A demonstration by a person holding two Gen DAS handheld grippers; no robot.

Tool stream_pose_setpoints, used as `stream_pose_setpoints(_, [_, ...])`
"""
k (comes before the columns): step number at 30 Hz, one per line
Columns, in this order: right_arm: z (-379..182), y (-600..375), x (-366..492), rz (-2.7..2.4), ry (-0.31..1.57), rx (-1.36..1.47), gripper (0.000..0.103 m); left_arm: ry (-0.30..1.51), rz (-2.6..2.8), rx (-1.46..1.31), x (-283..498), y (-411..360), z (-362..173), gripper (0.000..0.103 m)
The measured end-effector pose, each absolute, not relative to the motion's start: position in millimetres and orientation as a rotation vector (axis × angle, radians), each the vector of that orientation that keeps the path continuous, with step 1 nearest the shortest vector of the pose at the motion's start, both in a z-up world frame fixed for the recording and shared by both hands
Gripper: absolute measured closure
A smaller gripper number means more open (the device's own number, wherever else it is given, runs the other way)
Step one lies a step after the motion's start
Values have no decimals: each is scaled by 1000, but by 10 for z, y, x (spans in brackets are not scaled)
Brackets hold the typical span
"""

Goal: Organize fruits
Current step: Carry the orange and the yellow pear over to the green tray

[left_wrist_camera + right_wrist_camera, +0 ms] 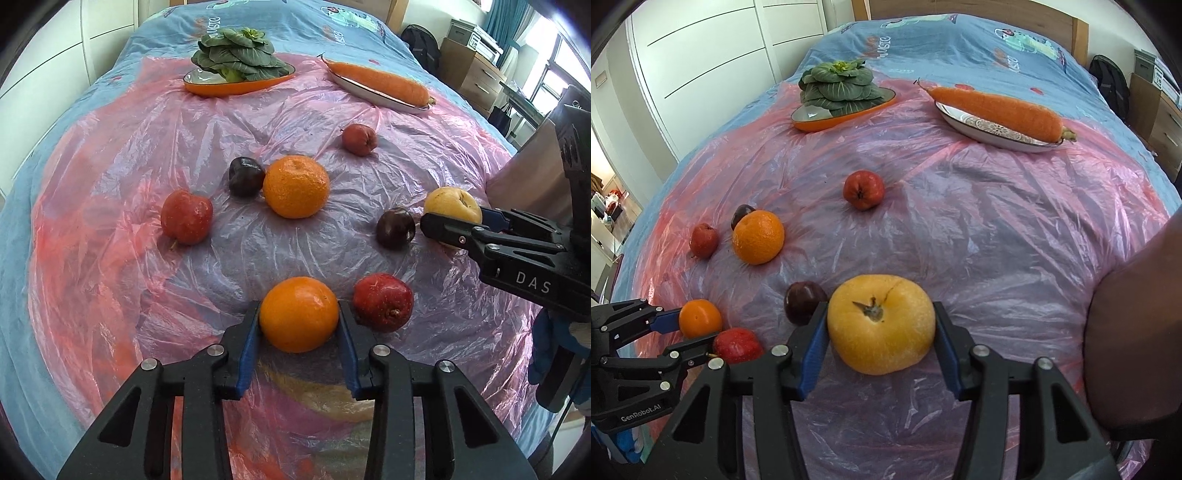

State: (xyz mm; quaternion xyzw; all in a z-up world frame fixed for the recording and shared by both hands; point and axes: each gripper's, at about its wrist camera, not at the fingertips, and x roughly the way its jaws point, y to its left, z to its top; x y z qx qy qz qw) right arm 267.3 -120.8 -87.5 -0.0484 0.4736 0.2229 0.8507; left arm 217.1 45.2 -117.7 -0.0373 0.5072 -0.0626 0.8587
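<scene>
Nearest, the left gripper pinches an orange resting on the crinkled pink plastic sheet, while the right gripper has its blue pads against both sides of a yellow pear. Farther out lie scattered red and dark fruits, then an orange dish of greens and a white dish with a carrot. Beyond, the blue bedspread meets white wardrobe doors.
</scene>
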Motion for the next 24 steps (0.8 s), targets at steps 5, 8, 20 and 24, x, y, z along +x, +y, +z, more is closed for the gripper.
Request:
stream_pose_setpoints(5, [-689,-1285,2531,485,966,-59,41,1050,-119,-83,2100,468,-1079,69])
stream_pose_setpoints(8, [-569,-1333,2421,487,952,-43,41,1032,-111,-98,2021,504,-988,69])
stream_pose_setpoints(20, [-165,-1541,1815,479,907,-9,41,980,-90,-154,1563,660,-656,69])
stream_pose_setpoints(24, [-61,-1642,1605,469,897,-2,41,967,-96,-171,1398,659,-570,69])
